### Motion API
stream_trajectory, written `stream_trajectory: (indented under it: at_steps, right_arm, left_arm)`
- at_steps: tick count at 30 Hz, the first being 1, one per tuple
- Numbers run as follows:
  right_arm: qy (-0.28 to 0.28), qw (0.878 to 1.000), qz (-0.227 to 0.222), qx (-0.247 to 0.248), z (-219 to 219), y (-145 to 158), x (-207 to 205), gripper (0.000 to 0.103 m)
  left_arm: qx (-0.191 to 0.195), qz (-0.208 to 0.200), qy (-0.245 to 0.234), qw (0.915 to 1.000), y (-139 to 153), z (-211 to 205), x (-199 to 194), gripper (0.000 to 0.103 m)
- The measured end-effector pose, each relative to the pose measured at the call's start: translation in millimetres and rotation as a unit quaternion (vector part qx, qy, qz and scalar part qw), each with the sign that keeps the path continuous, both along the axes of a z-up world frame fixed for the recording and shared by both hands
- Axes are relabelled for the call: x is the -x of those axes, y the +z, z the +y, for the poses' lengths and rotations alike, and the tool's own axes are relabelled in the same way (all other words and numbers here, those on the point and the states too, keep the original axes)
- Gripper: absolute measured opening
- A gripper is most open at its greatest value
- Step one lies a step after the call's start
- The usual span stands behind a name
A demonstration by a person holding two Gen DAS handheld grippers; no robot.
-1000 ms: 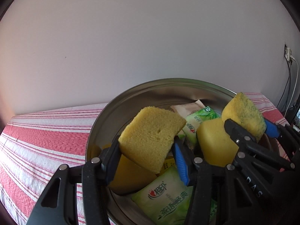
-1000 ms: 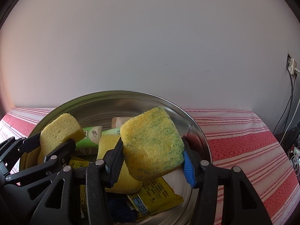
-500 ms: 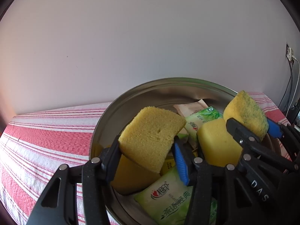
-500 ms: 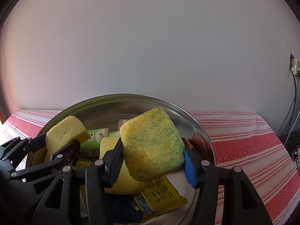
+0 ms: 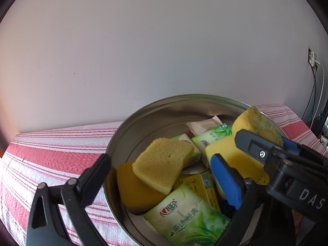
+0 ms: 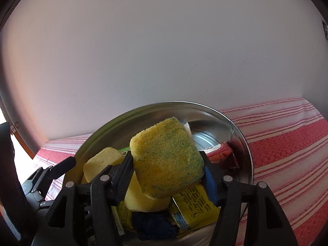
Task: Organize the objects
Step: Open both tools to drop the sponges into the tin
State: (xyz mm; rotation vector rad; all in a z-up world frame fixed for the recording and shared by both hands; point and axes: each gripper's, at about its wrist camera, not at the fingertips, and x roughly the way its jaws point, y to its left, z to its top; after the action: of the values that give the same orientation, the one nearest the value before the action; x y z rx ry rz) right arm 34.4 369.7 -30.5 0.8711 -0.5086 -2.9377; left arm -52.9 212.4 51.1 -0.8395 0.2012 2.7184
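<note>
Looking down into a round metal basin [image 5: 143, 114] parked on a red-and-white striped cloth [image 5: 51, 153], plain white wall [image 5: 143, 41] behind. Got the left gripper [image 5: 160, 157] low in the left wrist view with its jaws just opened up, now spread about as wide as they go, black finger at lower left over the basin's rim, blue pad at lower right, gripping nothing. Lying loose right between them, touching neither pad: a plain yellow sponge [image 5: 162, 164], tilted, propped on a darker orange sponge [image 5: 133, 188] against the basin's left wall. Just below that, bottom centre, a green tissue pack [image 5: 188, 217] flat inside the basin. Over in the right wrist view, got the right gripper [image 6: 166, 160] at centre bottom, jaws also just eased wider, yet with a green-flecked sponge [image 6: 166, 157] between them, black pad against its left side and blue pad against its right, tilted and up above the rest of the pile. Looks like a looser hold, can't say how hard the squeeze is. Underneath it, a pale yellow sponge [image 6: 143, 198], a yellow packet [image 6: 194, 207] to the lower right, and a dark blue cloth [image 6: 153, 225] at the very bottom. Also spotted a red packet [image 6: 221, 151] tucked against the basin's right wall.
</note>
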Motion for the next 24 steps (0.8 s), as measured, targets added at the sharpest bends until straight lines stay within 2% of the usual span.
stream_trajectory:
  at_steps: [1,3,10,16,24]
  right_arm:
    - [0.005,1.0,0.002,0.02,3.1,0.2,-0.8,0.077]
    - [0.004,0.999,0.01,0.043,4.8,1.5,-4.6,0.079]
    - [-0.046,0.997,0.055,0.041,21.2,9.9,-19.6,0.083]
    - [-0.131,0.988,0.084,-0.016,16.5,14.8,-45.5,0.084]
    - [-0.171,0.968,0.133,-0.126,-12.7,21.7,-66.6,0.085]
  left_arm:
    - [0.0,0.01,-0.002,0.9999,5.2,-1.2,-6.2,0.102]
    - [0.001,0.023,-0.012,0.9997,9.3,-0.1,-11.4,0.102]
    - [-0.002,0.031,-0.009,0.9995,8.9,-4.1,-18.7,0.102]
    - [-0.012,0.046,0.014,0.9988,14.7,-15.4,-29.2,0.102]
    - [-0.006,0.076,0.046,0.996,14.1,-34.0,-47.0,0.102]
